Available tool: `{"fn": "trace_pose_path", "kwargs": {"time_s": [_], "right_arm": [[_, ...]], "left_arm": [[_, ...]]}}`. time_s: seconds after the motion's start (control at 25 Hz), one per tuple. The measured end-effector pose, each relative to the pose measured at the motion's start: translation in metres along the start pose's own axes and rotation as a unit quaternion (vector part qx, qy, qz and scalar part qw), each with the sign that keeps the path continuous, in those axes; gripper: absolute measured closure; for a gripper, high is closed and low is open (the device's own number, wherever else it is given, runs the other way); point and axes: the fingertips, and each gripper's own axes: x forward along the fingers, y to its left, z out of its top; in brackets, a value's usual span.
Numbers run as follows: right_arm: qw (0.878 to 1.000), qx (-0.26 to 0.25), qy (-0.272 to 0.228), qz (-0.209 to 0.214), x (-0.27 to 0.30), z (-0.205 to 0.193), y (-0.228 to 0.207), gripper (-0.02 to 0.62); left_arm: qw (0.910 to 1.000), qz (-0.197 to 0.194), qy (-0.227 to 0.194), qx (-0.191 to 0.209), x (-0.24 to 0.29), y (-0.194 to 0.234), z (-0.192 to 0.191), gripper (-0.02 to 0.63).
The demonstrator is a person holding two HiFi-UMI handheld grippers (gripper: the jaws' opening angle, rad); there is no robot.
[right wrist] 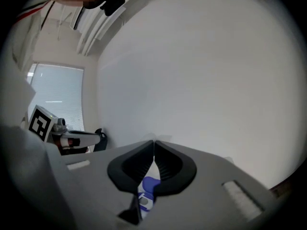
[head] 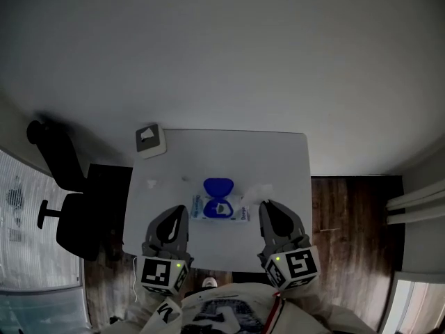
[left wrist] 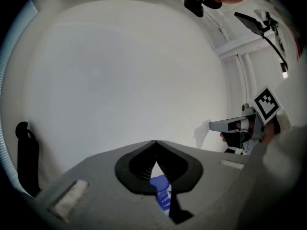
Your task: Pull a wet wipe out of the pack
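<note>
Only the left gripper view really shows this: the right gripper (left wrist: 212, 126) is pinched shut on a white wet wipe (left wrist: 201, 134) sticking off its tips. In the head view both grippers sit low and roughly level either side of the pack (head: 220, 209), mid-table (head: 278, 158), blue lid (head: 217, 186) flipped open. The left gripper (head: 182, 213) is closed on nothing.
</note>
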Motion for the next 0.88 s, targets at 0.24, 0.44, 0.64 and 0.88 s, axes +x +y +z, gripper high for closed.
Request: {"fn": "trace_pose_path", "kwargs": {"time_s": [0.24, 0.44, 0.64, 0.88], "right_arm": [[0.999, -0.015, -0.006, -0.037, -0.021, -0.007, 0.043, 0.583], [0.998, -0.023, -0.018, -0.056, -0.045, -0.009, 0.070, 0.583], [0.996, -0.037, -0.034, -0.077, -0.067, -0.004, 0.096, 0.583], [0.993, -0.039, -0.040, -0.102, -0.102, -0.010, 0.134, 0.583]], "left_arm": [[0.9998, -0.015, -0.009, -0.002, -0.039, 0.024, -0.007, 0.603], [0.9991, -0.038, -0.019, -0.003, -0.065, 0.024, -0.018, 0.603], [0.9973, -0.061, -0.041, -0.005, -0.091, 0.022, -0.015, 0.603], [0.9960, -0.069, -0.057, -0.008, -0.135, 0.023, -0.018, 0.603]]}}
